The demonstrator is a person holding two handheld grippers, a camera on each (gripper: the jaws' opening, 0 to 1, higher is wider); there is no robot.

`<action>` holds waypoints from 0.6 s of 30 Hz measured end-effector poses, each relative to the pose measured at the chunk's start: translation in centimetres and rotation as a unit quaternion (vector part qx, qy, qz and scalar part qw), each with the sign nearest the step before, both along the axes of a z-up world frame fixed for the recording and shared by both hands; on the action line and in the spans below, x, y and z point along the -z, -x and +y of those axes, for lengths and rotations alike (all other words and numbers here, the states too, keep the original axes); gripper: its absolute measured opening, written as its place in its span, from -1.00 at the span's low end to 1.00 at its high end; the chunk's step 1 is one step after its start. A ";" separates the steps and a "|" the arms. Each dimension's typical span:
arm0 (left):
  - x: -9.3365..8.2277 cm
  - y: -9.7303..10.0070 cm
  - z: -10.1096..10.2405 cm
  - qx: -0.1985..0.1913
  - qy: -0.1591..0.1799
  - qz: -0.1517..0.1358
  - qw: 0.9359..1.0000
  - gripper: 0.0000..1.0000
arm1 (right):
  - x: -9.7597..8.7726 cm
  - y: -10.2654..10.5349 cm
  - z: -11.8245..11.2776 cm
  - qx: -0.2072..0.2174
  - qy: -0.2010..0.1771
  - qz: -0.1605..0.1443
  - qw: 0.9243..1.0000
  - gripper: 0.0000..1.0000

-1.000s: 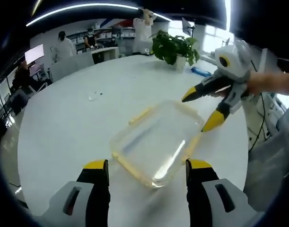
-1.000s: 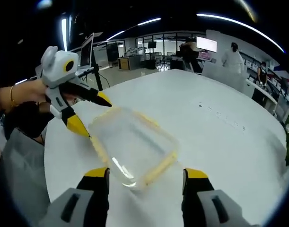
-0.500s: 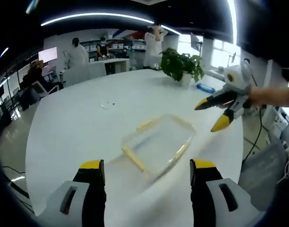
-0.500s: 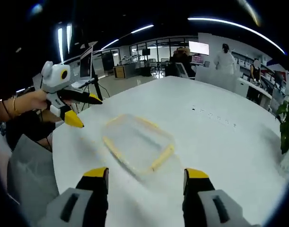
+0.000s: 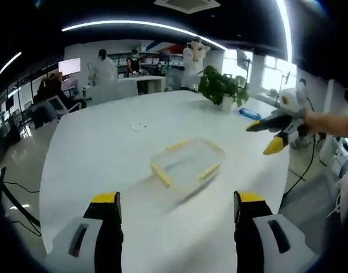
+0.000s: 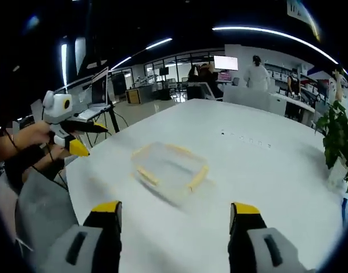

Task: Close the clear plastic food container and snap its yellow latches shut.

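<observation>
Container sits flat on the white round table, well in from the table's edges and nearer the side where the person stands. Lid appears seated on the base, though the blur makes that uncertain. Yellow latches lie along all four rims.

Left gripper: jaws wide apart, empty, container straight ahead of the gap and well apart from the tips. Right gripper: jaws likewise spread, holding nothing, container also ahead and well apart. From the left gripper view the long axis runs diagonally, near-left to far-right. Neither gripper is clearly nearer.

Judgement: whether latches are snapped cannot be read; if not, each gripper must approach a rim square-on.
</observation>
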State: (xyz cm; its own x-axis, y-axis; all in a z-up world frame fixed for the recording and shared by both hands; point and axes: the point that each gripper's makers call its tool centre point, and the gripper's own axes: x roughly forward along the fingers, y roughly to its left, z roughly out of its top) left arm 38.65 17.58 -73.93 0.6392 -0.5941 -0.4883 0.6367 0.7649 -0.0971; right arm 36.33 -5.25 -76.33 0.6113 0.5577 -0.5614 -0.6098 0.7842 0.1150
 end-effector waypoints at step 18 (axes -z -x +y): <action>-1.4 3.8 1.3 -0.042 0.047 -0.018 0.998 0.69 | -3.0 4.5 0.3 0.045 -0.099 -0.031 0.994 0.83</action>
